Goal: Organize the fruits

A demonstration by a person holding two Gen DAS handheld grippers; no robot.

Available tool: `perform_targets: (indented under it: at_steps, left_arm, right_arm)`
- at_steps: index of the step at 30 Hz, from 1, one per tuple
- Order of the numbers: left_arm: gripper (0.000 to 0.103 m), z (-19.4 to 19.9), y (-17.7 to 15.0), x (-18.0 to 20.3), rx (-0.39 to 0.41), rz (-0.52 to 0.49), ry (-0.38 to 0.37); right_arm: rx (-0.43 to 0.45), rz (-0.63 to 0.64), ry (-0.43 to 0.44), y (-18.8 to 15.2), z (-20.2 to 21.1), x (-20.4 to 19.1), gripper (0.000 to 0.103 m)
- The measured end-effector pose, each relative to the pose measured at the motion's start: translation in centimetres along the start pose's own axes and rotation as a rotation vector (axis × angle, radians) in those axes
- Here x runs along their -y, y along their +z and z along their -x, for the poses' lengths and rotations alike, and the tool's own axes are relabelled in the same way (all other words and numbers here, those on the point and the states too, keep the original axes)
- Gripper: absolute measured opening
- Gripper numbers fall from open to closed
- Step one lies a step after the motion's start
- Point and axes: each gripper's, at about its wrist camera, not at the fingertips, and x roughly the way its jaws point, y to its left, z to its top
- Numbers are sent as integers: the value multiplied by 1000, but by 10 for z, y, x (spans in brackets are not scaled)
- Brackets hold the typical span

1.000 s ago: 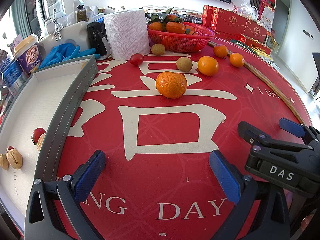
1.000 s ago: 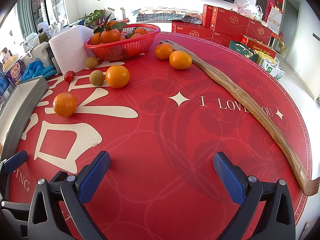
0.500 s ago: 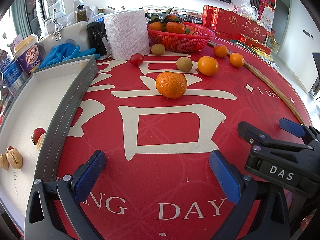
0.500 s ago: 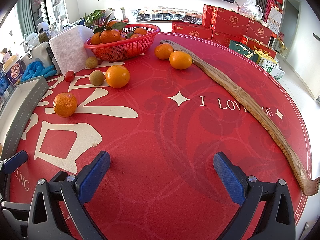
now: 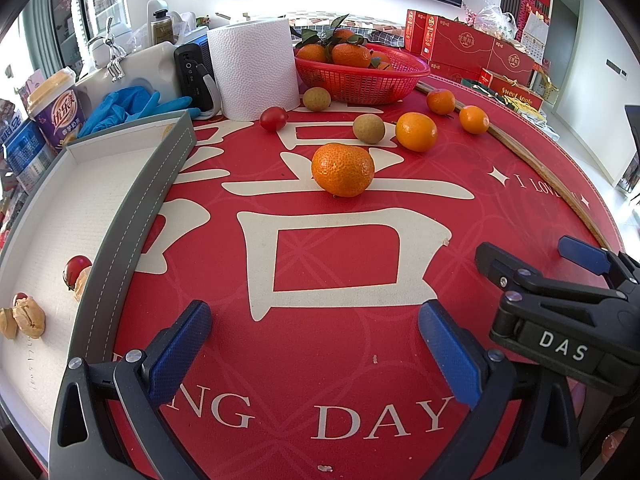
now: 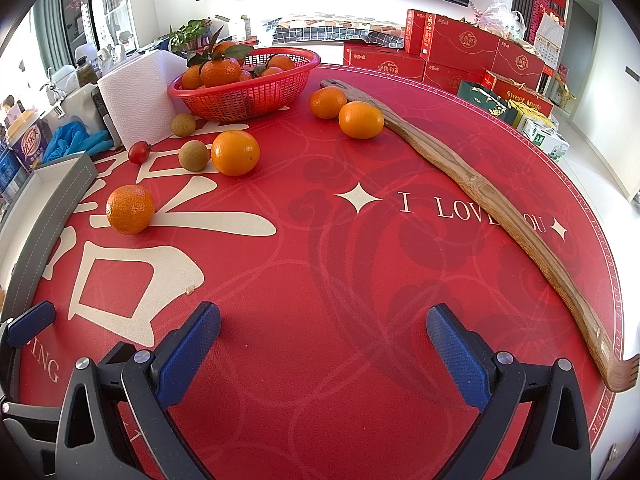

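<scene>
While both my claws hover low over the red tablecloth (image 5: 320,320), neither grips anything: my left claw (image 5: 314,344) is spread wide with bare cloth between its blue pads, and my right claw (image 6: 324,344) is spread just as wide over bare cloth. I place everything else from the red basket (image 6: 256,92), which sits at the far side of the cloth heaped with leafy oranges. The grey-rimmed tray (image 5: 132,216) lies well to the basket's left and nearer me, holding a cherry tomato and some pale nuts against its rim. A long wooden stick (image 6: 472,184) runs from just right of the basket toward my right claw. A paper roll (image 5: 254,66) stands just left of the basket. The big mandarin (image 5: 343,169) sits well in front of the basket, closest to me of the loose fruit. A smooth orange (image 6: 235,153) lies in front of the basket, with a brown round fruit (image 6: 193,155) touching or nearly touching its left side. Two small oranges (image 6: 360,119) rest right of the basket, against the stick. Another brown fruit (image 6: 183,124) sits at the basket's left foot, and a cherry tomato (image 6: 139,152) lies left of that
</scene>
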Motion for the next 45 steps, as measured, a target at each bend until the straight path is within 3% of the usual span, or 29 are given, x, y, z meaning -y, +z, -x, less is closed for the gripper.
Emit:
perform_targets:
  at_steps: [45]
  left_arm:
    - [103, 0, 0, 0, 0, 0, 0]
  right_arm:
    - [-7, 20, 15, 4, -2, -2, 103]
